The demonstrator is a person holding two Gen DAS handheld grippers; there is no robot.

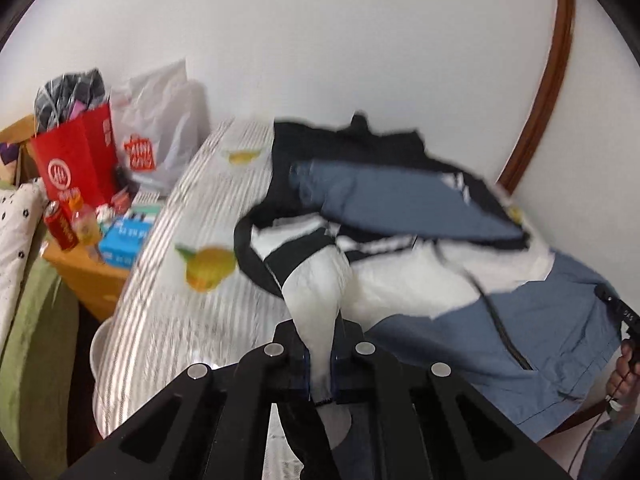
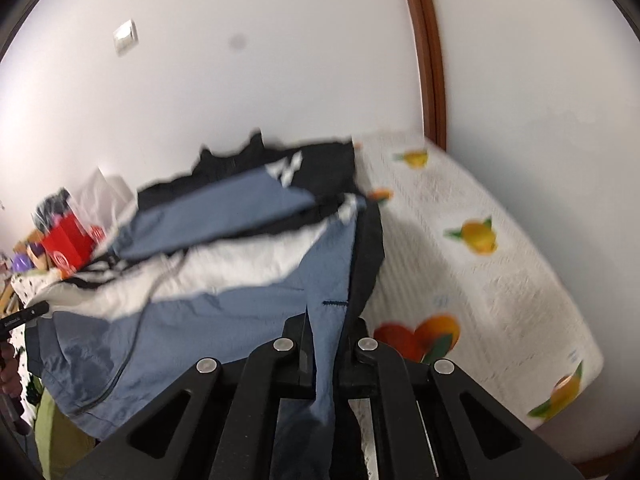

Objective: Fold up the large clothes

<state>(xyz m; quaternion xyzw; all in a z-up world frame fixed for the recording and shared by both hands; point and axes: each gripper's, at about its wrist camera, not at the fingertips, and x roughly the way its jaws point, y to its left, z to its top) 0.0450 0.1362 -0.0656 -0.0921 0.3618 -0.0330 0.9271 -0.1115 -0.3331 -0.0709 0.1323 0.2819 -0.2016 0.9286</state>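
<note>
Red bag seen left of bed, on cluttered side table. Jacket spread over bed, blue, white, black panels. White sleeve pinched by left gripper. Blue hem edge clamped by right gripper, fruit-print bed cover to its right

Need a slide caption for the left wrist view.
Left gripper pinches a white fold of the blue, white and black jacket above the fruit-print bedsheet.

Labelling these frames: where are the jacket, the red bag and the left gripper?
jacket [image 2: 224,320]: right wrist view, blue front panel.
red bag [image 1: 76,160]: left wrist view, its front face.
left gripper [image 1: 320,356]: left wrist view, between fingertips pinching white fabric.
</note>
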